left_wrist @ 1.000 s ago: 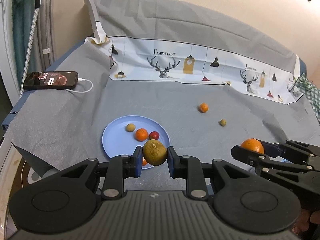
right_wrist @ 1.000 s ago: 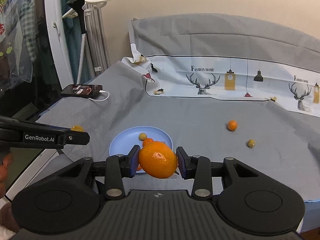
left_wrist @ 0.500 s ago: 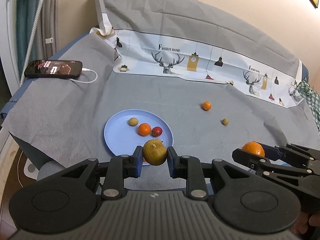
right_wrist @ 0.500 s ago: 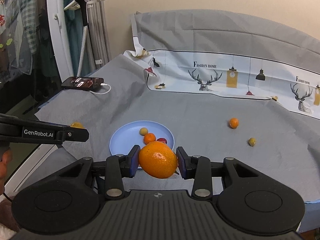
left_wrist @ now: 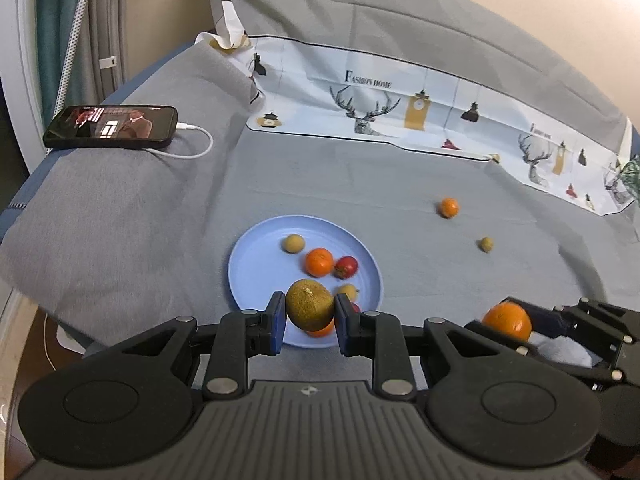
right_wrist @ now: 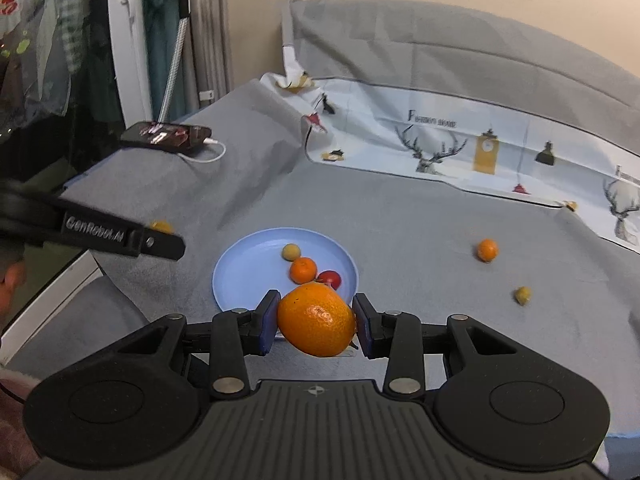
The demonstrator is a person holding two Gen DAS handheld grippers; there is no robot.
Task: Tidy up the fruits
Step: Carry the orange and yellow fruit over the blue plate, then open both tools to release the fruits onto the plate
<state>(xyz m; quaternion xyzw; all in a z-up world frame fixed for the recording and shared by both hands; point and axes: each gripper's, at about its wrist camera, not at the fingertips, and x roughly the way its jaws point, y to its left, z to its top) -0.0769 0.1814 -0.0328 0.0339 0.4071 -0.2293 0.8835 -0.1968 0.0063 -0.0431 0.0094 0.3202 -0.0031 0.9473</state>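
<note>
Two fruits are in carry: my left tongs (left_wrist: 310, 314) are clamped on the brownish-green fruit (left_wrist: 310, 310) above the blue plate's (left_wrist: 256, 264) near edge, my right tongs (right_wrist: 316, 320) on the big orange (right_wrist: 316, 320) short of it. Next I'd lower each over bare plate and release without knocking fruit there.
</note>
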